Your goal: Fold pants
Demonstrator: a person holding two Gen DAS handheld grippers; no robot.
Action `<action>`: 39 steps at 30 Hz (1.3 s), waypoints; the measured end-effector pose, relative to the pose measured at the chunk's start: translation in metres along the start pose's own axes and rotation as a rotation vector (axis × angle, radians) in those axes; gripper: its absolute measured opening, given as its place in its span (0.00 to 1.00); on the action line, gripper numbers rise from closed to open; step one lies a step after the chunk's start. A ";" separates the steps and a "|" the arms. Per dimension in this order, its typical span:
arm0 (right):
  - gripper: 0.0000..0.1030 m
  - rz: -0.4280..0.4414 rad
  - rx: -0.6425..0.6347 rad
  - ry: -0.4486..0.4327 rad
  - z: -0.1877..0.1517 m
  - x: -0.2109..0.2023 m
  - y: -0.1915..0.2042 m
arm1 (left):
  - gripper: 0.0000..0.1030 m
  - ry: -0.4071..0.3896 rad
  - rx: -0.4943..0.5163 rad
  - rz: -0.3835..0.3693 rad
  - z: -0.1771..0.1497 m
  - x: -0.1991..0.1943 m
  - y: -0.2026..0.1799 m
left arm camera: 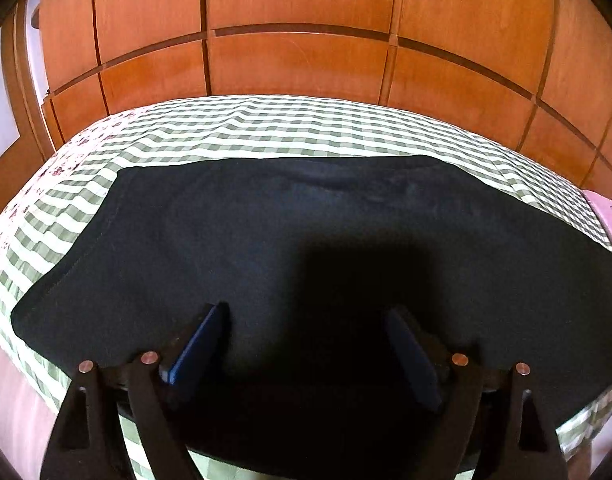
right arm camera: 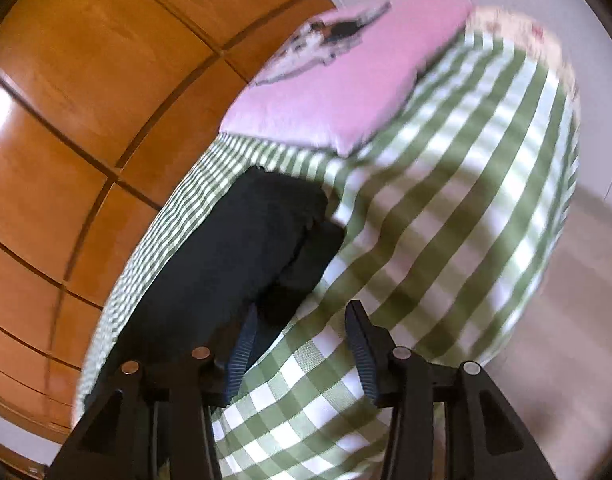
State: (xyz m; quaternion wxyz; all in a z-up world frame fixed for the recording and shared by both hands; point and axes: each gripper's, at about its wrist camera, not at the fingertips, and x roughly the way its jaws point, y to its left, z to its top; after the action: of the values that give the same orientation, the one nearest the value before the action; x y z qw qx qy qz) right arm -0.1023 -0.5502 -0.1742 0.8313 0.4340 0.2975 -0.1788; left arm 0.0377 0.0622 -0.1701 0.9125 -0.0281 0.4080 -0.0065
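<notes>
From my left wrist camera I see the black pants (left arm camera: 290, 240) spread flat across a bed covered in a green-and-white checked sheet (left arm camera: 266, 128). They fill most of the view, one stitched edge running down the left side, the far edge lying straight across the checks. My left gripper (left arm camera: 306, 316) hangs over the near part of the fabric with its jaws spread wide; its blue pads (left arm camera: 198, 344) stand well apart and nothing is pinched between them, only dark cloth and the gripper's own shadow below. Behind the bed stands a wall of orange-brown wooden panels (left arm camera: 298, 60).

The right wrist view is tilted and smeared by motion. My right gripper (right arm camera: 302, 316) has its jaws partly apart, gripping nothing; between them I see only checked sheet. Its left finger sits just beside the bunched end of the pants (right arm camera: 242, 248), which lie along the side of the bed nearest the wooden panels (right arm camera: 66, 128); I cannot tell whether it touches the cloth. Farther up the bed lies a pink pillow (right arm camera: 338, 96) with a printed picture on it.
</notes>
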 end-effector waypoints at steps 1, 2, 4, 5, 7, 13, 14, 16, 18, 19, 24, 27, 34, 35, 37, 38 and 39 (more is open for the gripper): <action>0.46 0.018 0.020 0.001 0.000 0.004 -0.003 | 0.84 0.001 -0.001 -0.002 0.000 -0.001 -0.001; 0.46 0.047 0.048 -0.024 0.000 0.005 -0.006 | 0.84 0.002 -0.002 -0.005 0.000 -0.002 0.000; 0.50 0.106 0.111 -0.041 0.005 0.009 -0.011 | 0.84 0.006 -0.003 -0.006 -0.002 -0.003 -0.001; 0.52 0.134 0.149 -0.047 0.007 0.011 -0.014 | 0.84 0.008 -0.003 -0.006 -0.003 -0.004 -0.001; 0.53 0.186 0.224 -0.065 0.008 0.013 -0.020 | 0.84 0.009 0.001 -0.003 -0.002 -0.004 -0.002; 0.65 0.302 0.362 -0.109 0.006 0.014 -0.028 | 0.84 0.012 -0.010 -0.012 -0.001 -0.003 0.001; 0.69 0.316 0.356 -0.109 0.007 0.015 -0.026 | 0.84 0.013 -0.011 -0.013 -0.002 -0.003 0.001; 0.71 0.298 0.337 -0.096 0.009 0.015 -0.021 | 0.85 0.014 -0.008 -0.011 -0.002 -0.002 0.000; 0.71 0.259 0.315 -0.081 0.012 0.020 -0.016 | 0.86 0.011 -0.002 -0.008 -0.003 -0.002 -0.001; 0.71 0.244 0.307 -0.081 0.010 0.019 -0.016 | 0.86 0.010 -0.001 -0.008 -0.003 -0.002 -0.002; 0.28 0.142 0.222 -0.087 0.012 0.026 -0.003 | 0.86 0.016 -0.010 -0.020 -0.002 -0.002 0.001; 0.23 0.112 0.215 -0.060 0.010 0.034 0.000 | 0.86 0.019 -0.018 -0.026 -0.001 -0.002 0.002; 0.22 0.115 0.197 -0.068 0.016 0.017 0.021 | 0.86 0.042 -0.086 -0.073 0.008 -0.001 0.014; 0.22 0.110 0.181 -0.071 0.017 0.012 0.027 | 0.86 0.044 -0.098 -0.081 0.009 -0.001 0.016; 0.22 0.094 0.137 -0.081 0.018 0.002 0.042 | 0.86 0.048 -0.137 -0.102 0.014 -0.002 0.025; 0.22 0.083 0.107 -0.090 0.018 -0.004 0.052 | 0.86 0.049 -0.152 -0.106 0.015 -0.003 0.027; 0.22 0.072 0.071 -0.100 0.018 -0.010 0.064 | 0.86 0.050 -0.168 -0.109 0.016 -0.003 0.032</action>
State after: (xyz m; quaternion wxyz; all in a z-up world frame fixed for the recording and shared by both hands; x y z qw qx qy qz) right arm -0.0681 -0.5288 -0.1207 0.8351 0.4642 0.2332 -0.1809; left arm 0.0475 0.0946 -0.1592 0.8948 -0.1265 0.4275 -0.0227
